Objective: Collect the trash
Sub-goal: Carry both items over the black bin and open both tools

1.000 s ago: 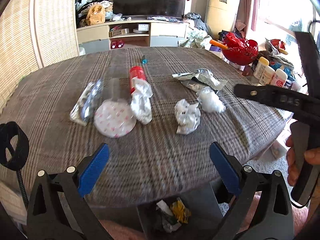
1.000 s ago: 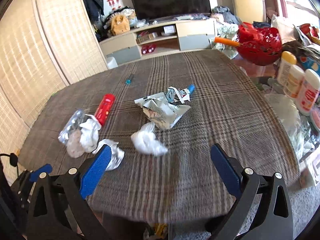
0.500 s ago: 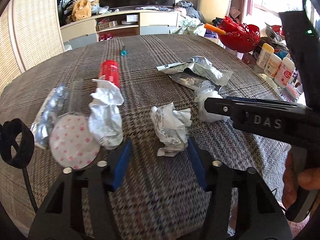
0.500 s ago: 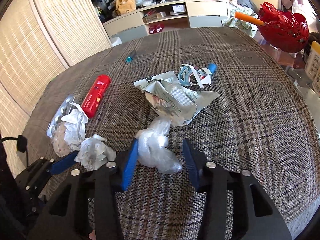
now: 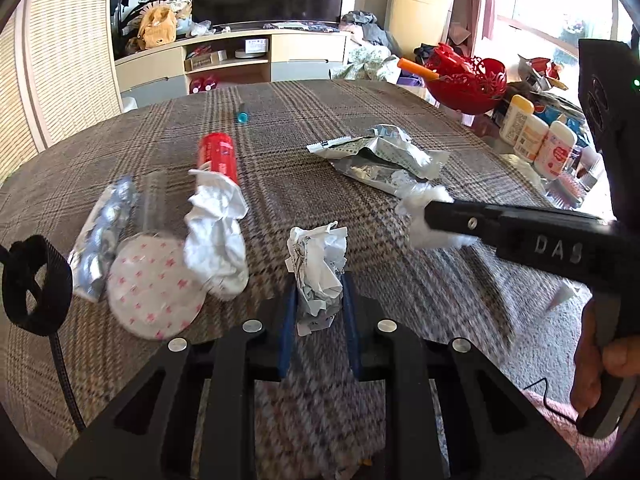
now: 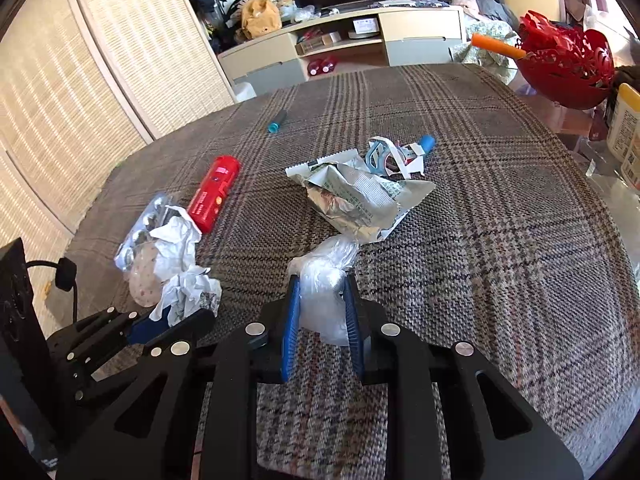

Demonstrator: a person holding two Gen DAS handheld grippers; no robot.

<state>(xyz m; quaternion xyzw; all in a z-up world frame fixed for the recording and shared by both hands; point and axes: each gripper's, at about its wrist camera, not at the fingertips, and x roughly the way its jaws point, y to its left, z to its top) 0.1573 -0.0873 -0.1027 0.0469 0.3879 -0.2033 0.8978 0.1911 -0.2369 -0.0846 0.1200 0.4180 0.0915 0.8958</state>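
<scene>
My left gripper is shut on a crumpled white paper ball at the near edge of the plaid-covered table. My right gripper is shut on a clear plastic wad; the wad also shows in the left wrist view. Other trash lies on the table: a silver foil wrapper, a white tissue, a pink-starred paper cup, a foil blister pack, a red tube and torn scraps.
A small blue cap lies farther back on the table. A red basket and white bottles stand at the right. A TV cabinet is behind the table. A woven screen is at the left.
Both grippers moved forward to the table edge and closed. The left closed on the paper ball, the right on the plastic wad.
</scene>
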